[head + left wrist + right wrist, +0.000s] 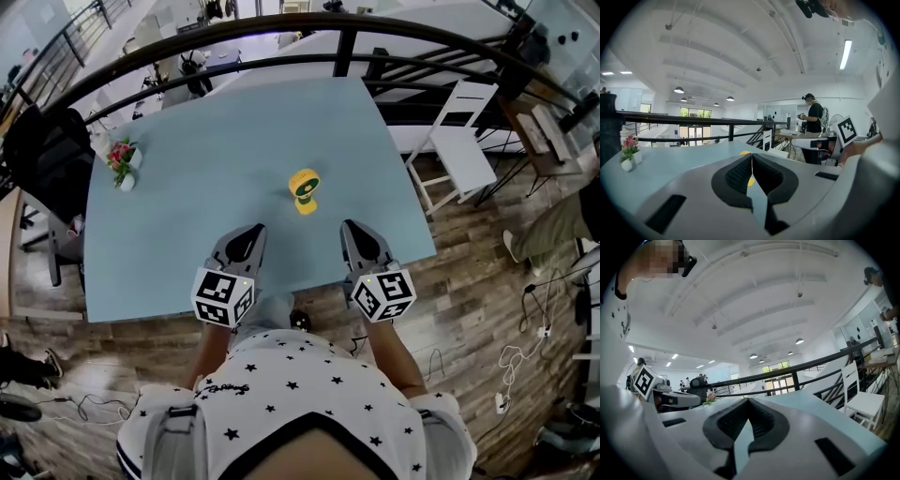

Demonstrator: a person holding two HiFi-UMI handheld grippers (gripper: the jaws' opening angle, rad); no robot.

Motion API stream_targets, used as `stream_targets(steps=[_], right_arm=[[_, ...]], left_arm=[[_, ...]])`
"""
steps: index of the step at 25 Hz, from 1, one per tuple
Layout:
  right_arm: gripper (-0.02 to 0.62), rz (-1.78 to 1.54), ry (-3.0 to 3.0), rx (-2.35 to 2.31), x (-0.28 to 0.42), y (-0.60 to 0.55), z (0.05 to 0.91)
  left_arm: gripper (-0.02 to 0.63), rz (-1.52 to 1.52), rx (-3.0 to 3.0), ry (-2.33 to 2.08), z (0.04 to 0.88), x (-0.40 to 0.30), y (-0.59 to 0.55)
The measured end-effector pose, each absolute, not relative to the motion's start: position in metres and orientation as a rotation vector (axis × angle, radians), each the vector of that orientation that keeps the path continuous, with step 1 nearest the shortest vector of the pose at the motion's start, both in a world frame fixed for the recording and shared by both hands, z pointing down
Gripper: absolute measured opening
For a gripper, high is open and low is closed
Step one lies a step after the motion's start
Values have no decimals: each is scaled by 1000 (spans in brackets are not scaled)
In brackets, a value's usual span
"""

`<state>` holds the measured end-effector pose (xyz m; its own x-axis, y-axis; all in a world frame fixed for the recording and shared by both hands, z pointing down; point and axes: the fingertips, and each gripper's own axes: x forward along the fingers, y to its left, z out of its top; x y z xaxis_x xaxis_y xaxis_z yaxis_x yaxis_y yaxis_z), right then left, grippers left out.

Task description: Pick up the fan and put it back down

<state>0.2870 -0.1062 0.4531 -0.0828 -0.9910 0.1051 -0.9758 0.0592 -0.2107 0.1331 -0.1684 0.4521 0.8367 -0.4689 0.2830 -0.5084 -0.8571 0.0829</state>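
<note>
I find no word, number or brand that I can read in any view. The cube on the left gripper (251, 231) and the one on the right gripper (352, 228) carry only black-and-white square marker patterns, not letters. A short line of script (228, 385) runs across the person's star-printed shirt (309, 370), but it is too small and blurred for me to make out.

Matt pale-blue table top (187, 187), smooth yellow plastic fan (304, 188), wood-plank floor (469, 272), black metal railing (344, 52)
</note>
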Motion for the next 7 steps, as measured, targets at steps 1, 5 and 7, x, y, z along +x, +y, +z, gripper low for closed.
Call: stream_targets(steps=[1,5,7], right_arm=[[-2,-348,2238,-2078,286,-106,453],[-2,-342,2248,-2067,283,-108,452],[-2,-338,2252,-2063,281,-108,451]], left_arm=[[29,384,2860,-770,453,132,-168],[29,387,2853,-786,454,126,-168],[29,385,2852,-791,453,124,-168]])
